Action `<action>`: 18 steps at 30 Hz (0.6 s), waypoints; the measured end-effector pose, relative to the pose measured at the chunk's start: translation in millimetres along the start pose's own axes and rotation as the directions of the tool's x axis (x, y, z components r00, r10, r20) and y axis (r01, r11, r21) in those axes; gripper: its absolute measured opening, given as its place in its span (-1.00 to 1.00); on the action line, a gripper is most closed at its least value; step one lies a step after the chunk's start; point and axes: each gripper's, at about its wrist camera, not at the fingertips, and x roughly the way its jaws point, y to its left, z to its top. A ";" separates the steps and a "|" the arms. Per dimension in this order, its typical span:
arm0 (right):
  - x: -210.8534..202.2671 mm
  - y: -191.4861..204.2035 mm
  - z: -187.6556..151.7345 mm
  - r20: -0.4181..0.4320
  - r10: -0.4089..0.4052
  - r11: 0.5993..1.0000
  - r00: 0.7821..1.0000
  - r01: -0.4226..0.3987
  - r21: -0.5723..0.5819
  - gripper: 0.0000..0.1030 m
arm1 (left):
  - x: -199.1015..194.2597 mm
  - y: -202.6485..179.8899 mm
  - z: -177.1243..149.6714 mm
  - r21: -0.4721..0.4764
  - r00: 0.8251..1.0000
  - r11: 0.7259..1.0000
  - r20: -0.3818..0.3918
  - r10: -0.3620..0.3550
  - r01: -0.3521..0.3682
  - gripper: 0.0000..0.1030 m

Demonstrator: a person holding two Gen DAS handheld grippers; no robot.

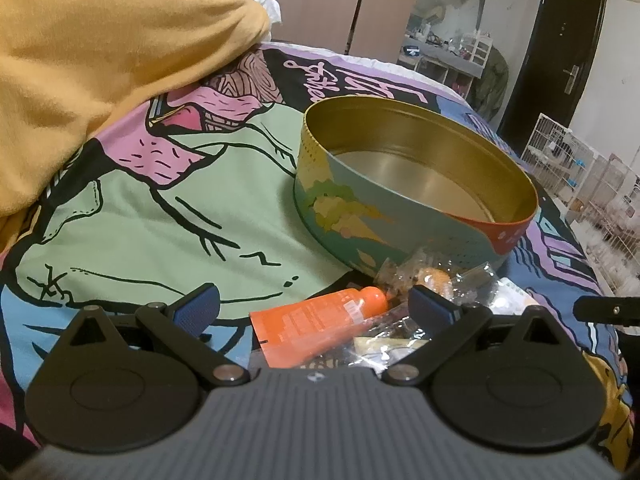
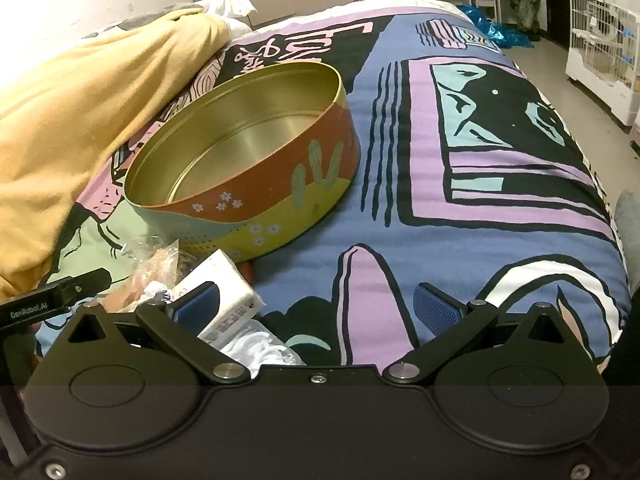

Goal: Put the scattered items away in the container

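Left claw point(image 1: 314, 306) hides part of orange tube point(image 1: 320, 320).

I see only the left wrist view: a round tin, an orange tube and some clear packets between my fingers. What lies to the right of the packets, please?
Observer: In the right wrist view, a white box-shaped packet lies beside the clear packets, in front of the round tin.
Operator: Is something white below it also?
Observer: Yes, a white coiled item in a clear bag lies nearer the right gripper, partly hidden by its left finger.
Operator: Is the right gripper holding something?
Observer: No. It is open, with only the printed bed cover between its fingers.
Operator: Is the tin's far side empty?
Observer: From the right, its floor shows bare metal.
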 end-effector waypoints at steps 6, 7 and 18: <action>-3.4 1.3 -0.7 0.005 0.011 1.000 1.000 -0.011 -0.009 1.00 | -5.0 -5.2 -1.6 0.016 0.999 0.999 0.010 -0.035 0.035 1.00; -3.6 1.6 -0.7 0.006 0.012 1.000 1.000 -0.012 -0.010 1.00 | -6.0 -6.2 -1.8 0.020 0.999 0.999 0.013 -0.045 0.044 1.00; -5.2 -1.4 -1.8 0.007 0.014 1.000 1.000 -0.014 0.003 1.00 | -14.0 -29.6 -10.4 0.141 0.993 0.983 0.019 -0.118 0.114 1.00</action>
